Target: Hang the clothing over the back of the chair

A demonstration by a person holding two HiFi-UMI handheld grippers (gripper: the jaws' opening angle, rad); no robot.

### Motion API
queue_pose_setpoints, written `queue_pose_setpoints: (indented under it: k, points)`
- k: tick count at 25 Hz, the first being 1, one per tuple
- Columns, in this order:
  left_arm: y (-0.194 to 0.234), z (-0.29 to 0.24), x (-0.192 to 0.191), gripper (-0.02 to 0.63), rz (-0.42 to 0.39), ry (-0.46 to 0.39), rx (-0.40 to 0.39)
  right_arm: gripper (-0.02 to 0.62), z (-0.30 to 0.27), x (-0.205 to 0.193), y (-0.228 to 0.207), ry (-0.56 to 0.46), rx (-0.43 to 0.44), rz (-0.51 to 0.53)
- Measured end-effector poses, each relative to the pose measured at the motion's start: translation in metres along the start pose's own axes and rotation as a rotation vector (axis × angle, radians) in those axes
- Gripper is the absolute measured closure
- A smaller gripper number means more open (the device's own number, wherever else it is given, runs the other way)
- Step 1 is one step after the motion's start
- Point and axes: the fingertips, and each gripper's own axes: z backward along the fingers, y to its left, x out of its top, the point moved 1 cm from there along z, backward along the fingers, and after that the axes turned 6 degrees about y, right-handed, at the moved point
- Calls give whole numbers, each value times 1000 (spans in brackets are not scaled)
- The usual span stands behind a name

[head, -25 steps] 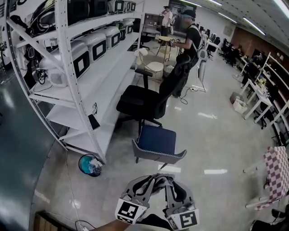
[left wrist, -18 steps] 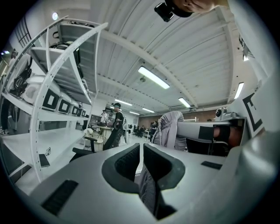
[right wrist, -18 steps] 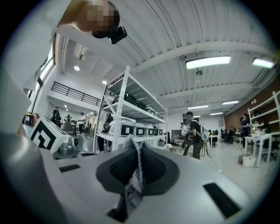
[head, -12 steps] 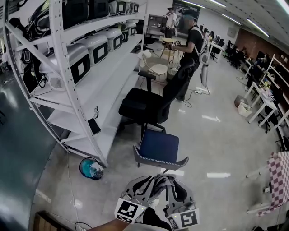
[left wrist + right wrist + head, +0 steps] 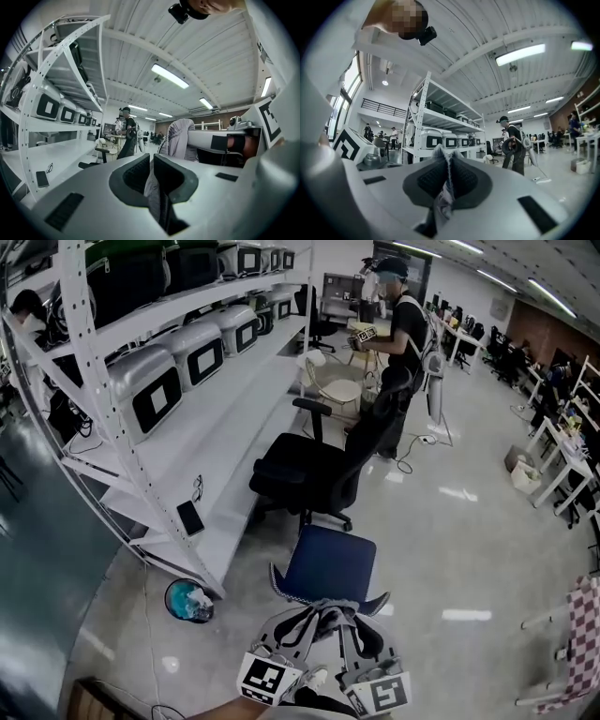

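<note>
Chair (image 5: 328, 563) nearer; clothing (image 5: 330, 613) clamped in both hand-held grippers (image 5: 151, 158) (image 5: 449, 159).

- The glossy grey floor (image 5: 450, 540) carries a blue-seated chair (image 5: 328, 563), a black office chair (image 5: 309, 474) and a teal bucket (image 5: 189, 601) at the rack's foot.
- The white shelf rack (image 5: 225, 418) holds grey cases (image 5: 150, 390); a dark phone (image 5: 190, 517) lies on a lower shelf.

**Workshop aisle lined with white shelving**

A tall white shelving rack (image 5: 234, 409) ran along the left wall, its upper tiers carrying a row of pale machines (image 5: 150, 390) with dark square fronts. A phone (image 5: 190, 517) lay on the lowest shelf, and a teal bucket (image 5: 188, 601) stood on the floor just beside the rack's foot. A person (image 5: 398, 343) in dark clothes stood farther down the aisle, while a checked cloth (image 5: 583, 634) hung at the right edge.
</note>
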Motion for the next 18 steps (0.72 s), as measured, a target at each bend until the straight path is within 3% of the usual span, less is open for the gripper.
queue_pose_setpoints:
  k: [7,18]
  points:
    - [6,-49,12,578,-8,1,91,563,-23,1,-53,-17,70,-12]
    - [28,-85,14,577,-20,40,85,563,-54,-10,-91,17,23,-20]
